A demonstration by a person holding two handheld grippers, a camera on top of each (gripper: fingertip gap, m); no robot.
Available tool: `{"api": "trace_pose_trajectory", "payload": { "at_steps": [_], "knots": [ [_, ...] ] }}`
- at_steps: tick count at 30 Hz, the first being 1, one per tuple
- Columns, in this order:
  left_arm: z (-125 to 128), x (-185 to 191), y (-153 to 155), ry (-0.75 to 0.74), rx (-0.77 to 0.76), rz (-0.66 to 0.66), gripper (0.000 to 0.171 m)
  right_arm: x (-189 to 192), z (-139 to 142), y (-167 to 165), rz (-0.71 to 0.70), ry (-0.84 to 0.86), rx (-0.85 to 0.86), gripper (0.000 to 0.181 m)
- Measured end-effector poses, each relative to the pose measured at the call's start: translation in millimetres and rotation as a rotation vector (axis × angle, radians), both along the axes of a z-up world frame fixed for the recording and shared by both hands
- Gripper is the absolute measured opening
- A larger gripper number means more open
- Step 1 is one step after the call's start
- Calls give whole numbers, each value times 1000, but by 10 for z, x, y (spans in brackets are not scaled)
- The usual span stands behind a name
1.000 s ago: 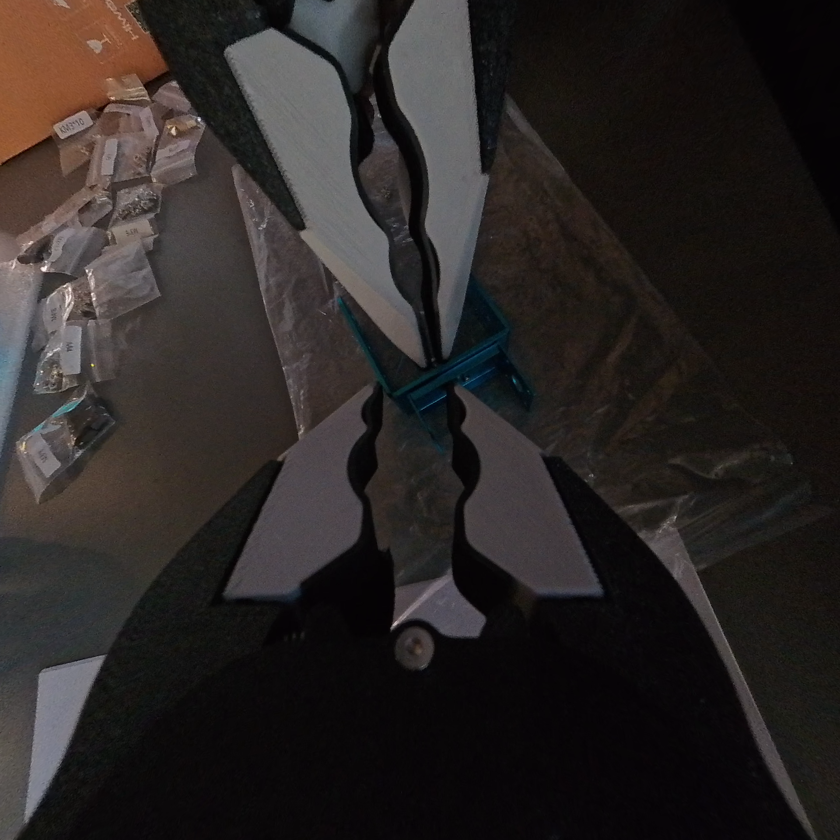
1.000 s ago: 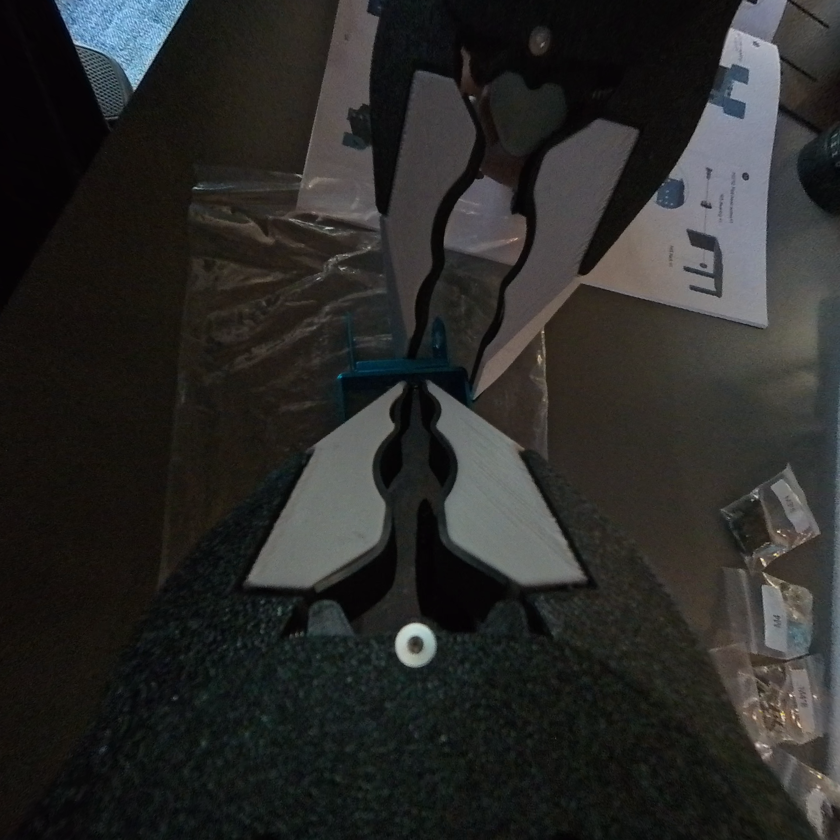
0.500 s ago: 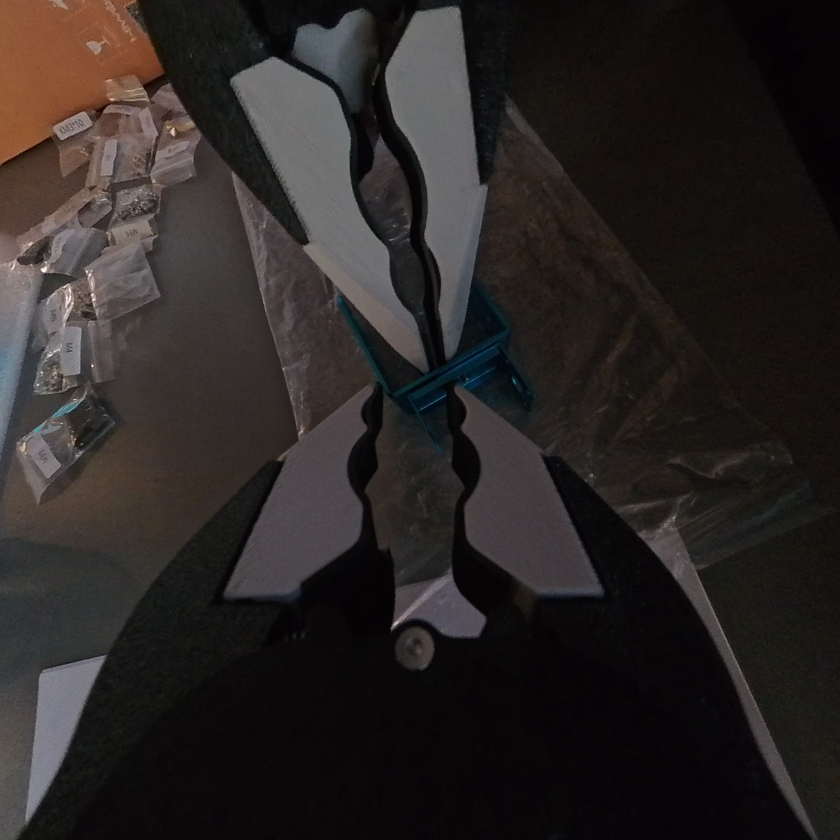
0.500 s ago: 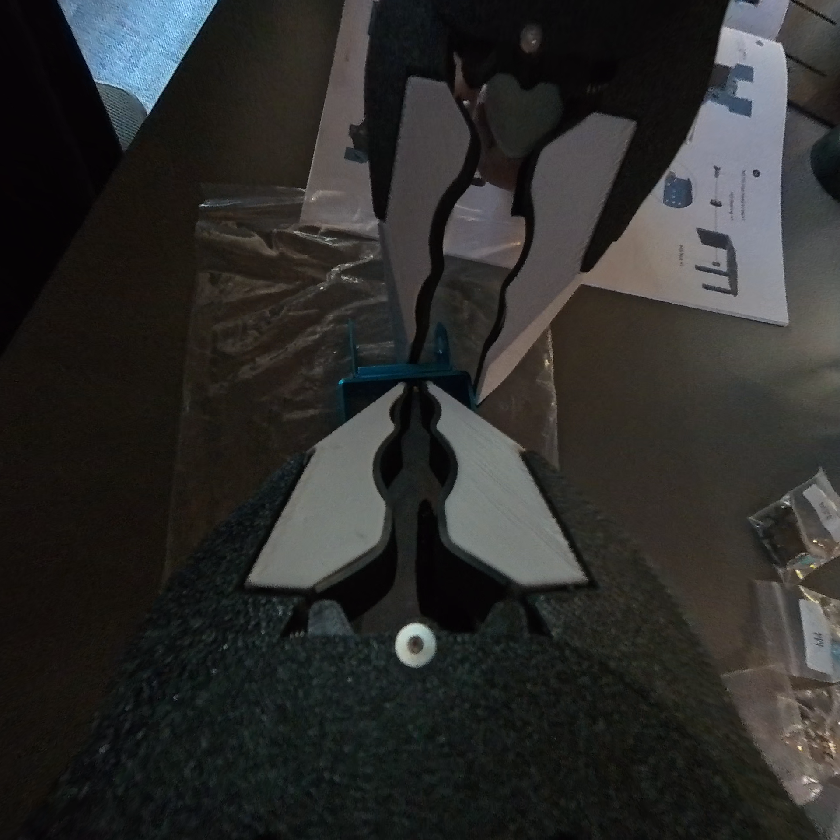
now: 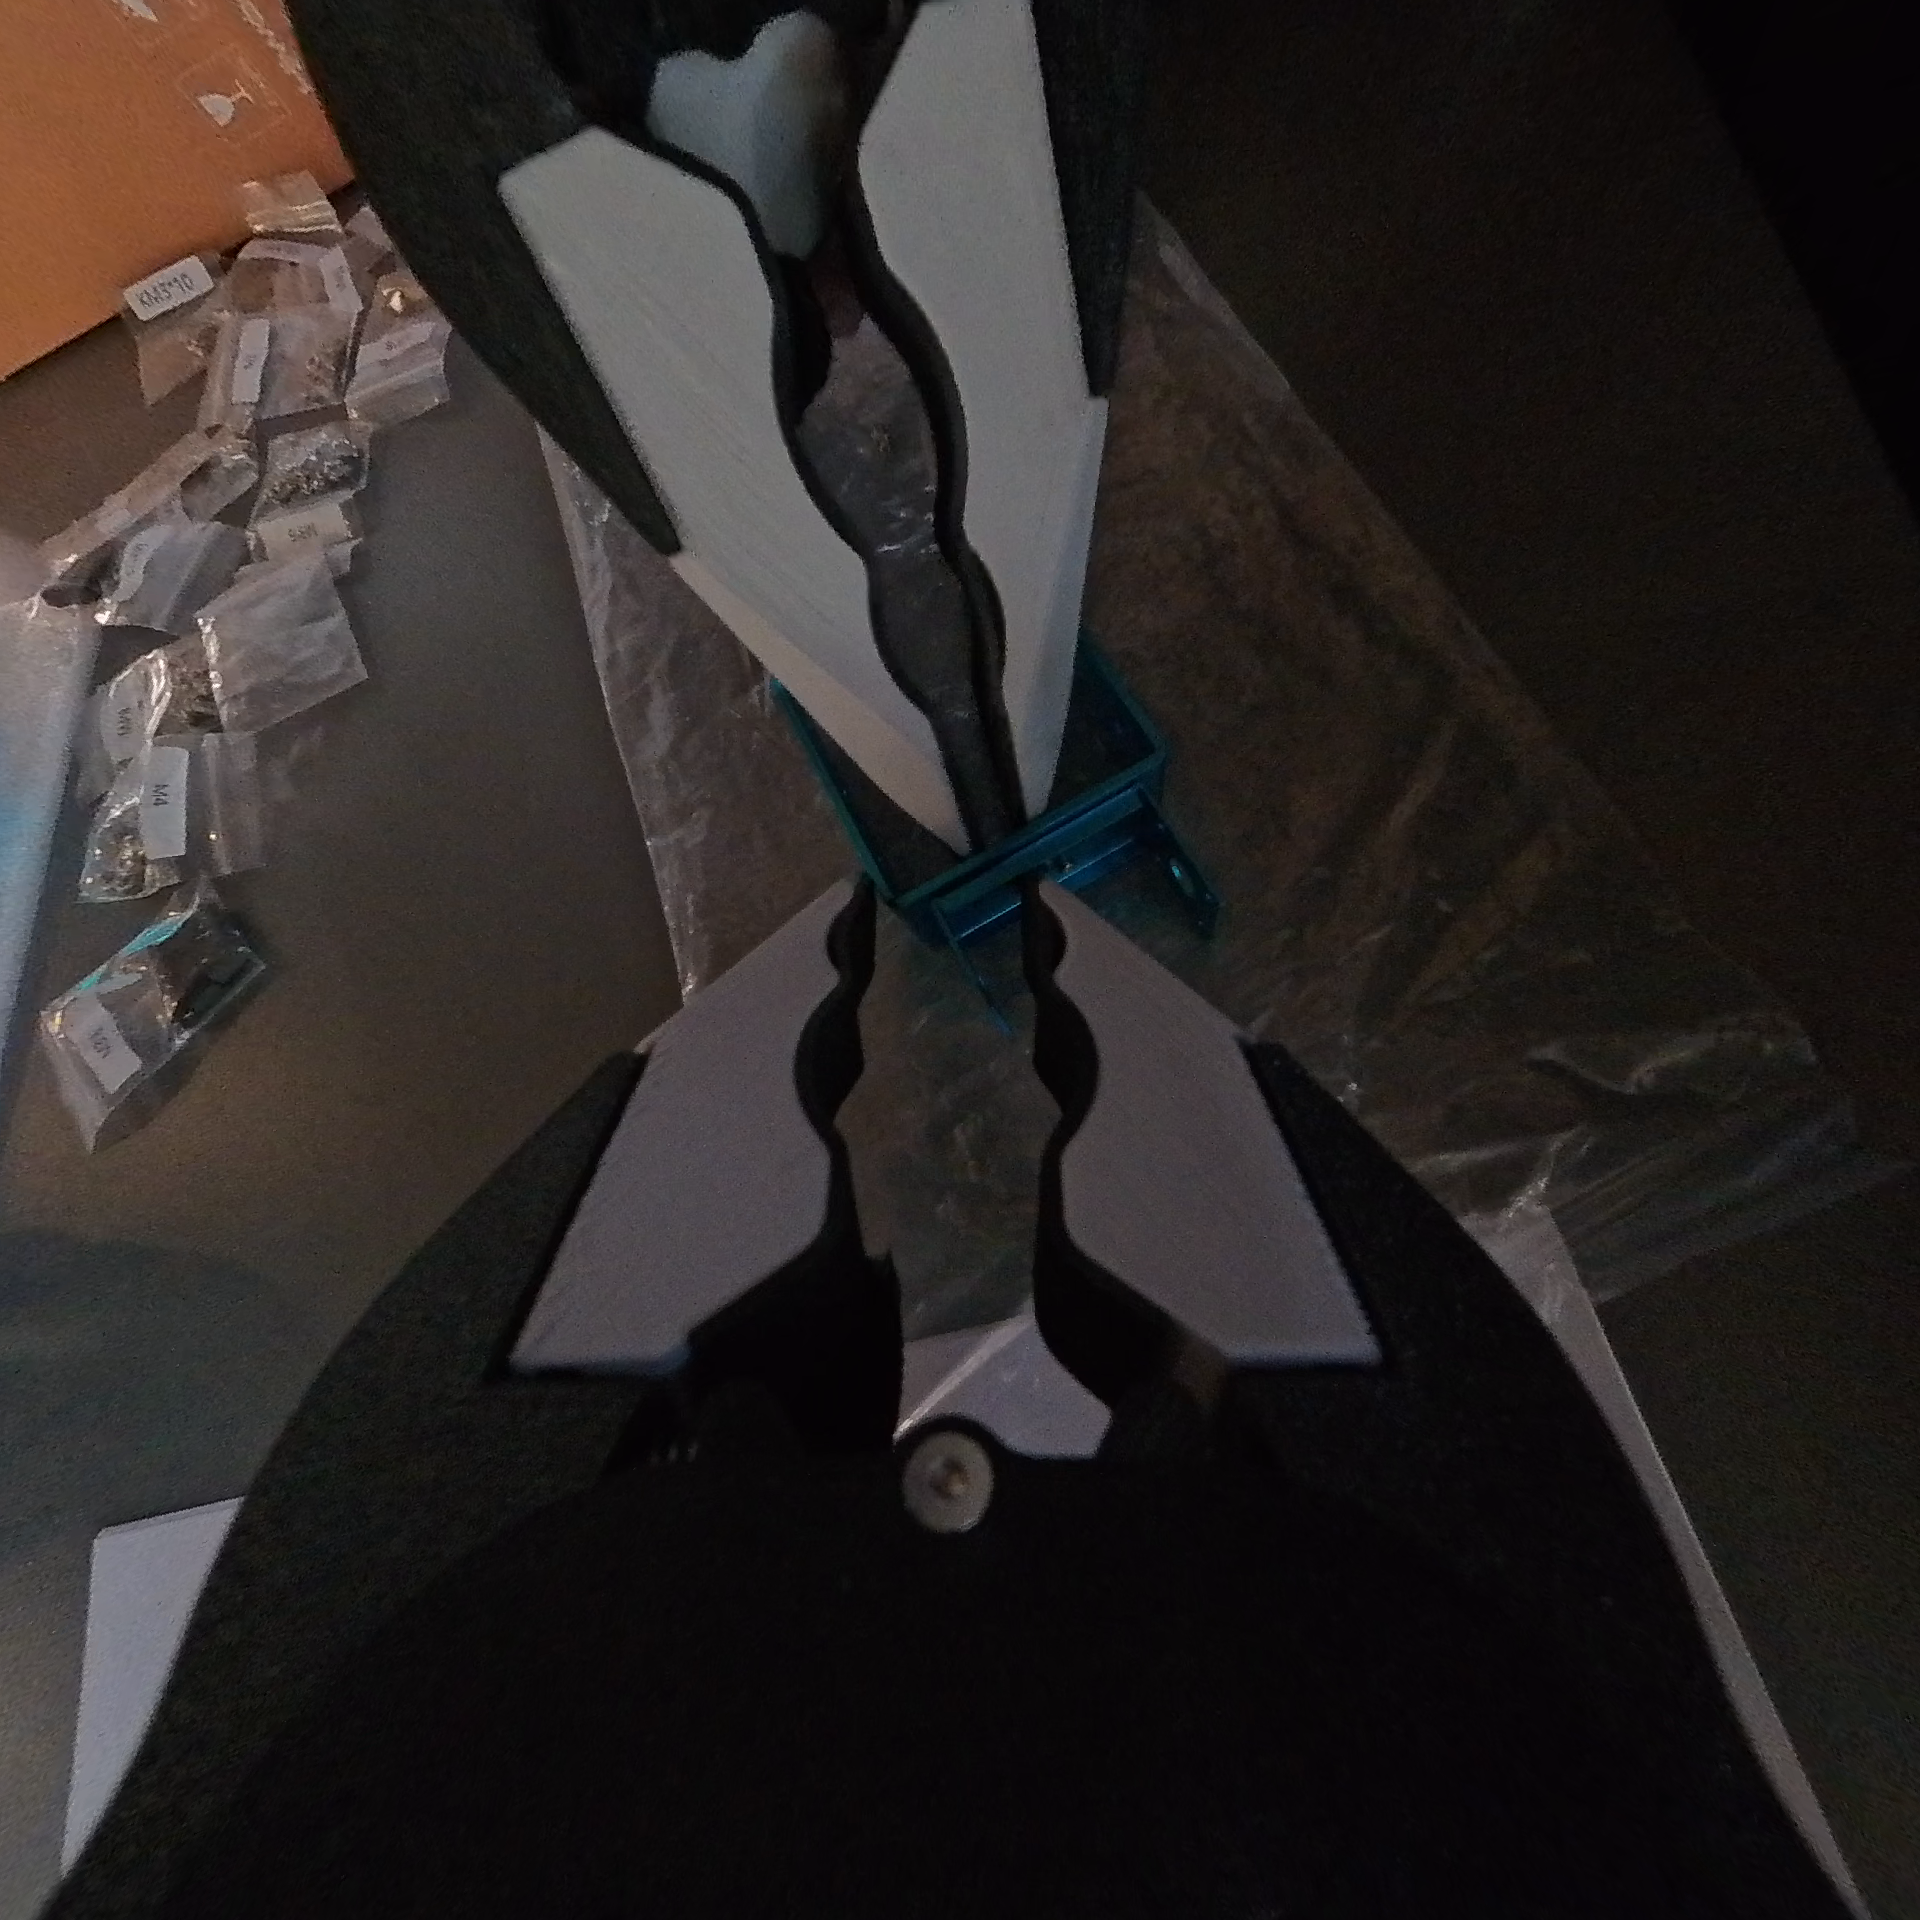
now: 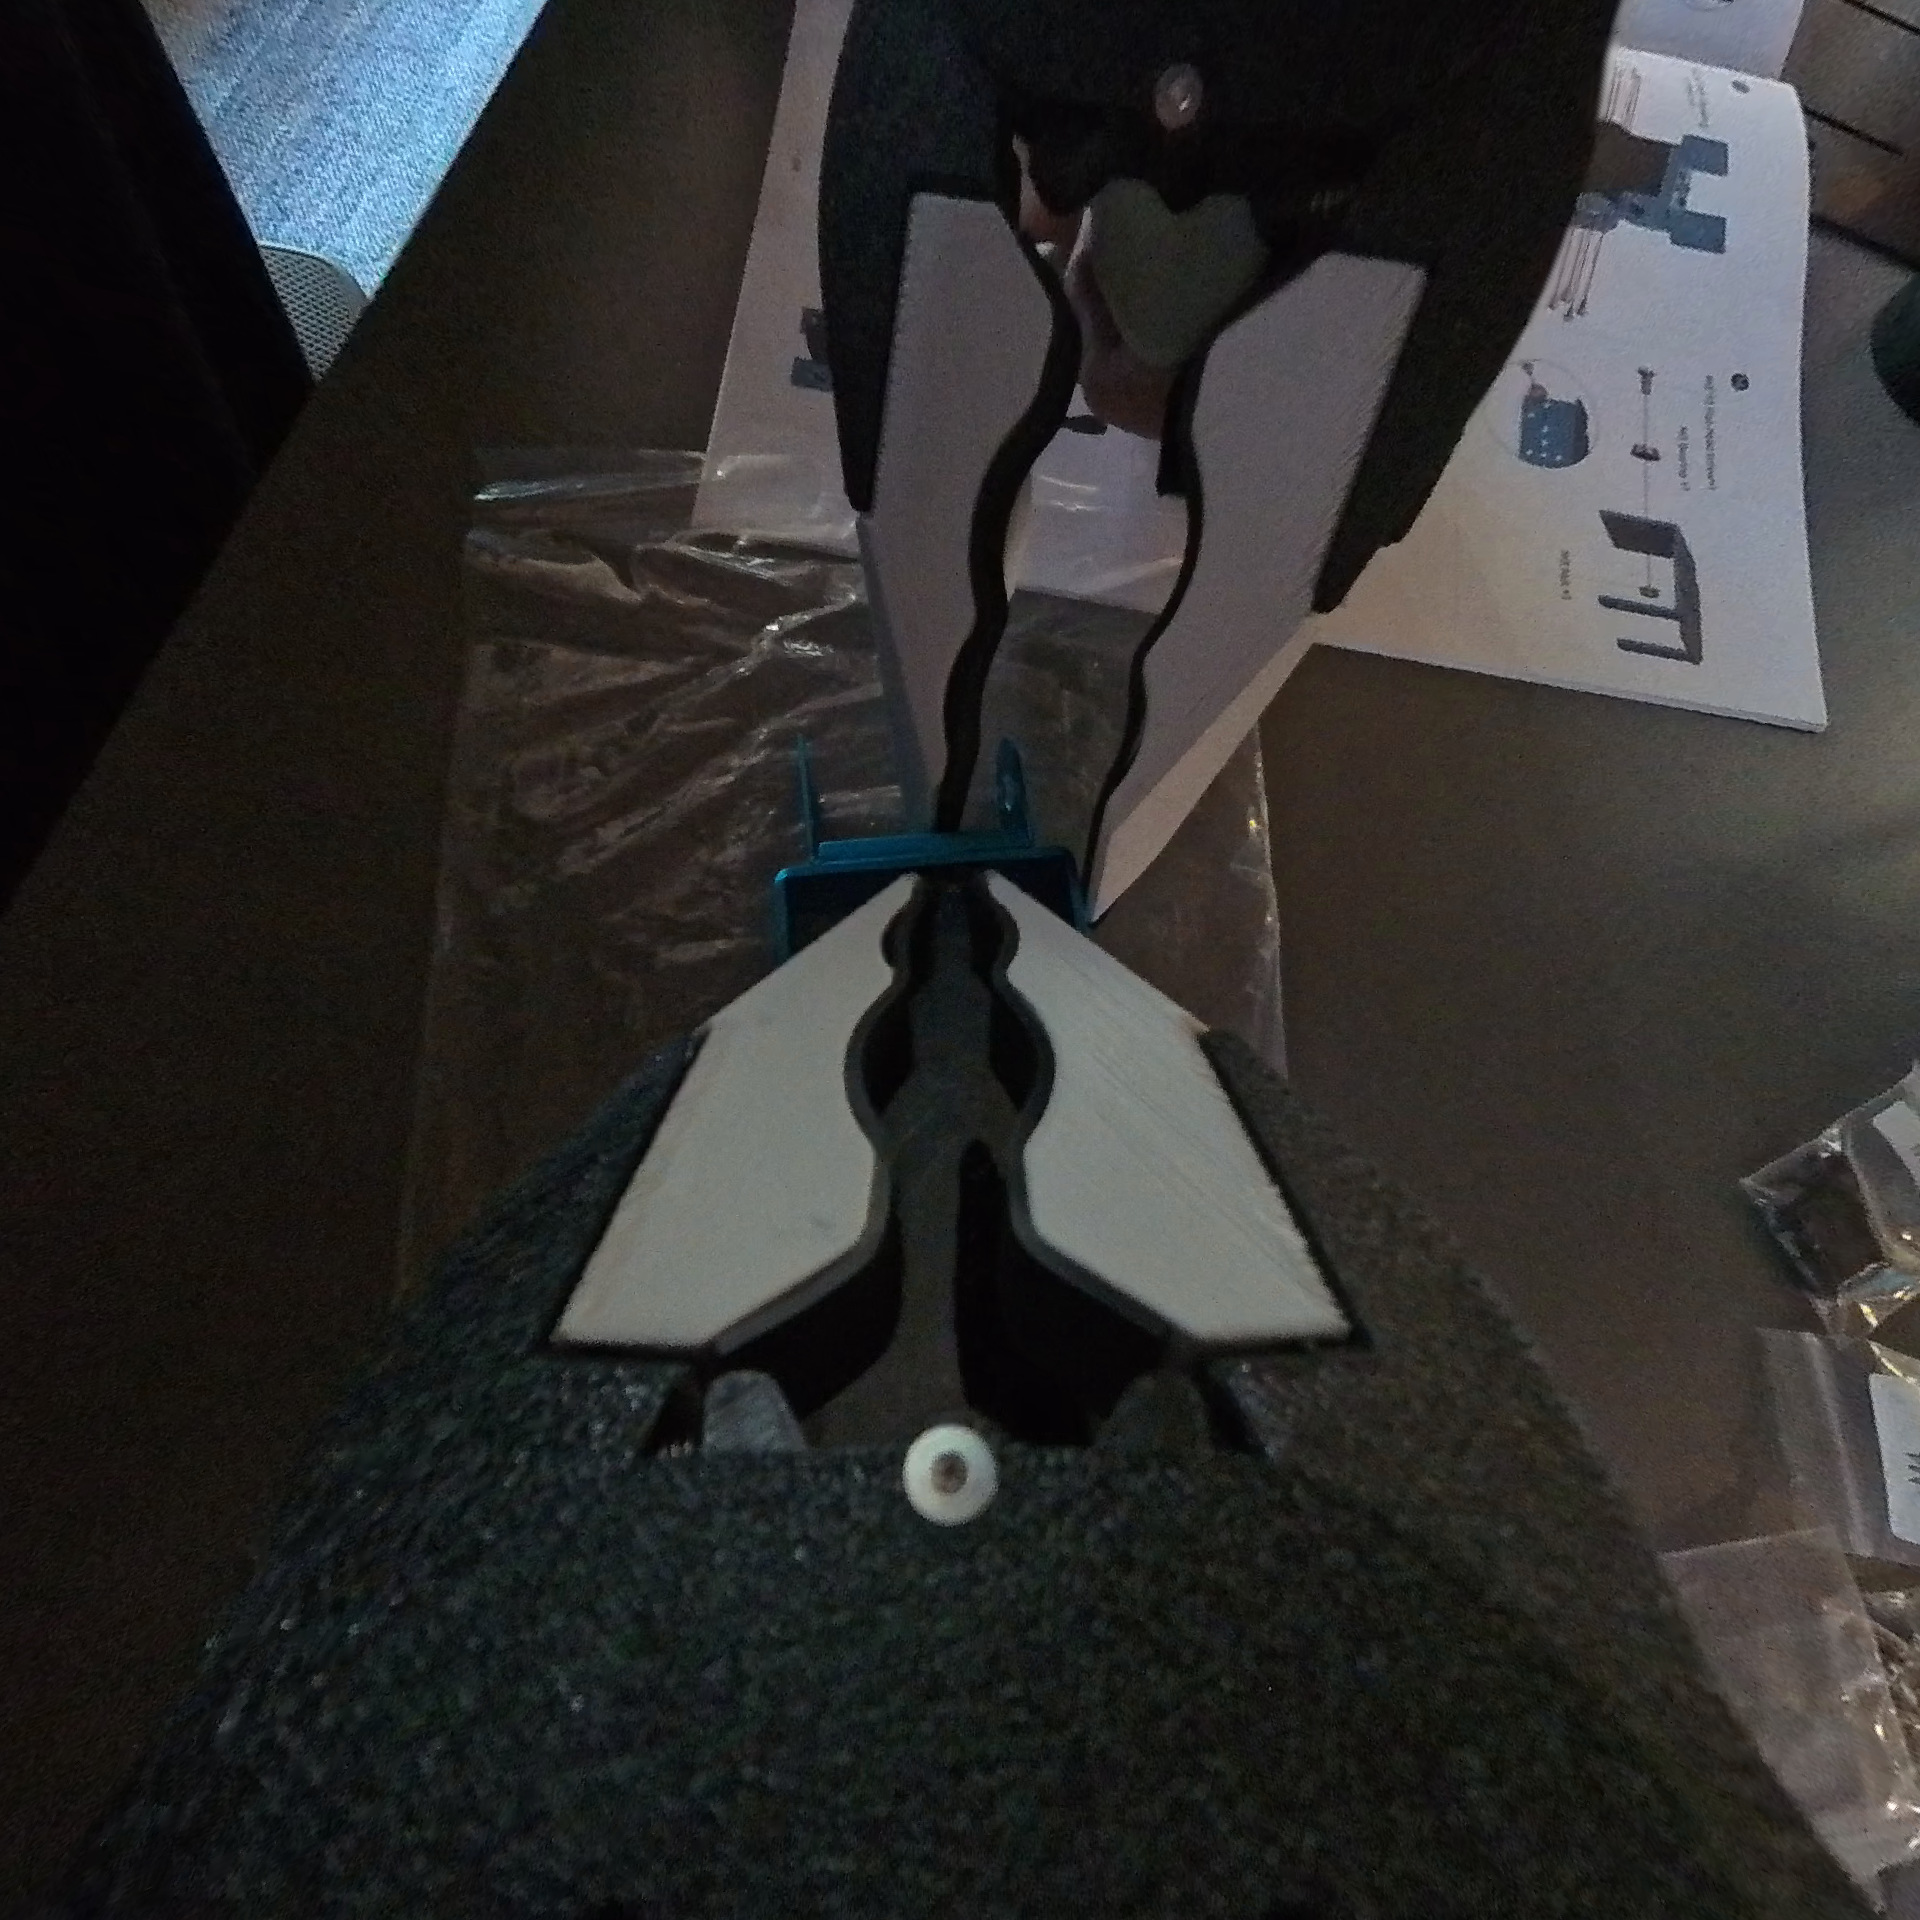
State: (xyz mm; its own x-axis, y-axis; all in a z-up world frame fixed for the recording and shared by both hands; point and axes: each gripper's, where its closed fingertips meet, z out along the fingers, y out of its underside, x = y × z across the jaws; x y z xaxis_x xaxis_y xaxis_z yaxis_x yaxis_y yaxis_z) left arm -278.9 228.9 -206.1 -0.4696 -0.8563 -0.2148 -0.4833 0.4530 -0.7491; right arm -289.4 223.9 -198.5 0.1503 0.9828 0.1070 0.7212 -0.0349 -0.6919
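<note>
Left wrist view shows a small blue metal bracket (image 5: 1039, 842), thin-walled and box-like with an open frame and two flat tabs, one pierced by a hole, standing on a crinkled clear plastic bag (image 5: 1299, 727) that is spread over a dark, smooth table (image 5: 416, 935). The left gripper (image 5: 951, 899), with pale flat-faced fingers edged in wavy black rubber and a coarse, grainy black body, is spread apart; its tips sit just beside the bracket's near edge, one on either side of it, and contact cannot be judged. From beyond the bracket the right gripper (image 5: 992, 816) points back toward the camera, its tips pinched together on the bracket's upper wall. In the right wrist view the right gripper (image 6: 951, 883) is likewise clenched on the near wall of the bracket (image 6: 821, 883), while the left gripper (image 6: 1023, 842) reaches in from the far side, its fingers parted with one tip at the bracket's middle and the other just past its right corner. Left of the bracket in the left wrist view lie many small clear zip bags of hardware (image 5: 229, 623) with white labels, and beyond them an orange cardboard box (image 5: 104, 156). Past the bracket in the right wrist view lies a white printed instruction sheet (image 6: 1610, 468) with blue diagrams.
</note>
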Motion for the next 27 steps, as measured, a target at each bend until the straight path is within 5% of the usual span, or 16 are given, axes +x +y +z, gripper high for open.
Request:
{"api": "trace_pose_trajectory", "payload": {
  "at_steps": [10,18,27],
  "knots": [
    [0,0,1,-2,4,0,27,205,186,137,-26,-1,22,15],
    [4,-43,32,5,4,-2,26,173,-55,-110,108,-124,-151,14],
    [6,-139,25,34,13,-33,26,-4,-137,-102,158,-197,-133,12]
  ]
}}
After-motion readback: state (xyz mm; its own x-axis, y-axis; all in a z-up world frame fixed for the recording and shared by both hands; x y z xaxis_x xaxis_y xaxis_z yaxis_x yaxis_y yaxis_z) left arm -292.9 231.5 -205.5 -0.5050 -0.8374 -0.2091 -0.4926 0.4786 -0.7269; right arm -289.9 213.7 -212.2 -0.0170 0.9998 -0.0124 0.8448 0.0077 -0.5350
